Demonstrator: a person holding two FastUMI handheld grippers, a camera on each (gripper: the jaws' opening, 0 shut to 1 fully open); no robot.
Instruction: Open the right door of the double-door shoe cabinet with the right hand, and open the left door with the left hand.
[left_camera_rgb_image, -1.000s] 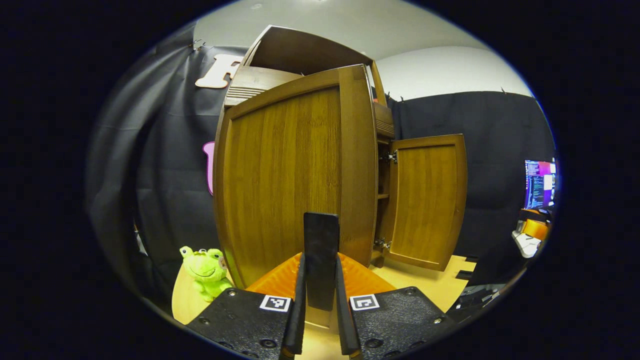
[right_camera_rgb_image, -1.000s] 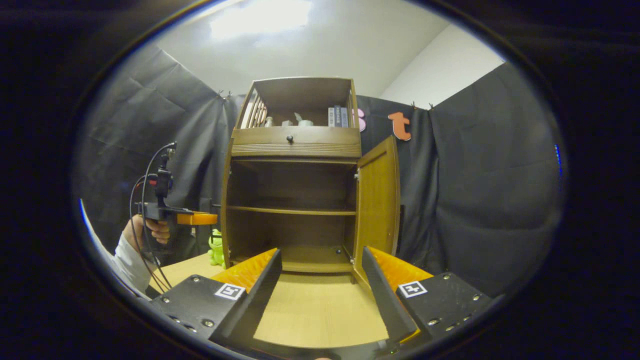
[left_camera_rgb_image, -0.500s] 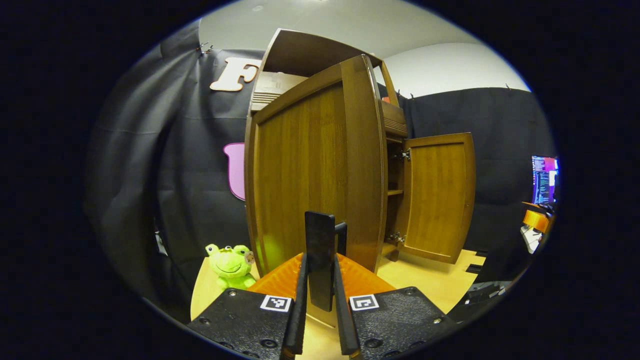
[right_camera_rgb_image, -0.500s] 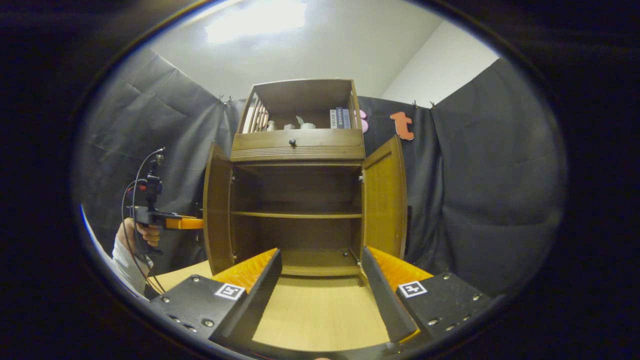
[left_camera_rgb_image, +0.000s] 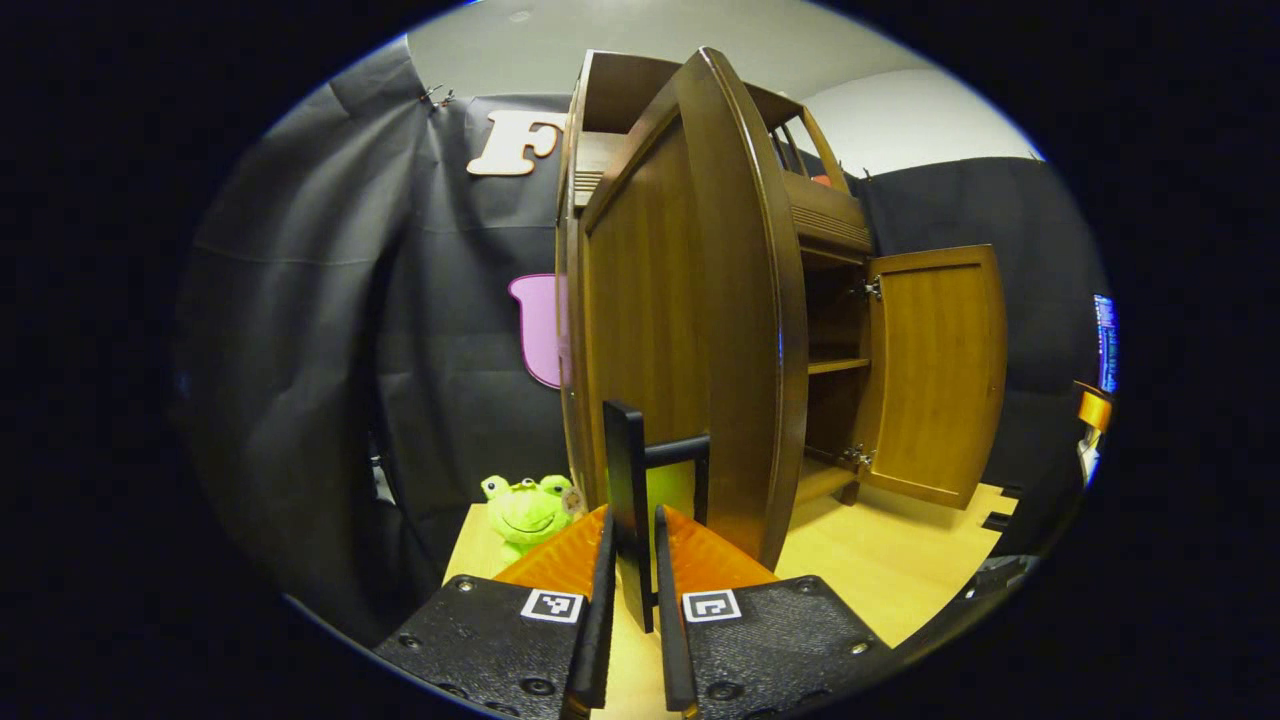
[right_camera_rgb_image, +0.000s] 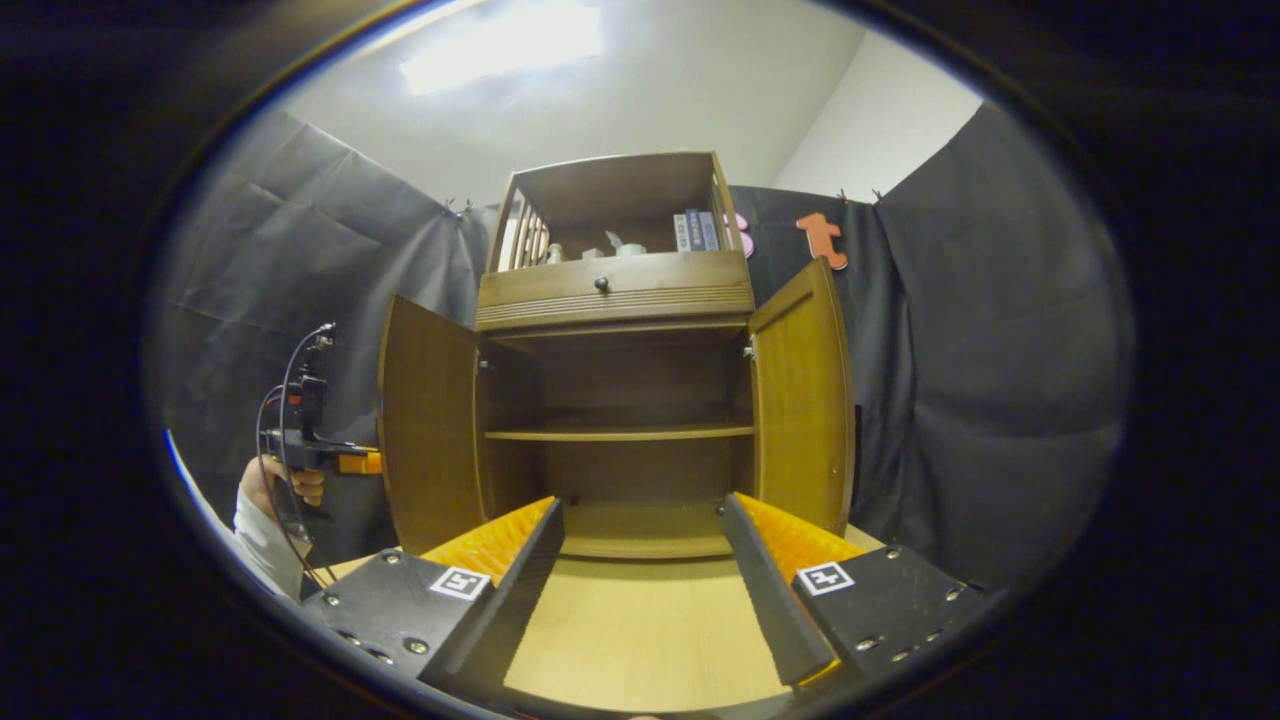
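Right gripper view gives me the brown wooden cabinet (right_camera_rgb_image: 615, 290) on the table (right_camera_rgb_image: 640, 630), both doors swung wide; my right gripper (right_camera_rgb_image: 640, 580) is spread, holding nothing. My left gripper (left_camera_rgb_image: 630, 585) pinches the left door's handle (left_camera_rgb_image: 628, 480).

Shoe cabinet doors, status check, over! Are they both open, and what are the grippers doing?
Left gripper shut on left door's handle. Right gripper open, empty, back from cabinet. Left door, right door both open. Nothing blocking.
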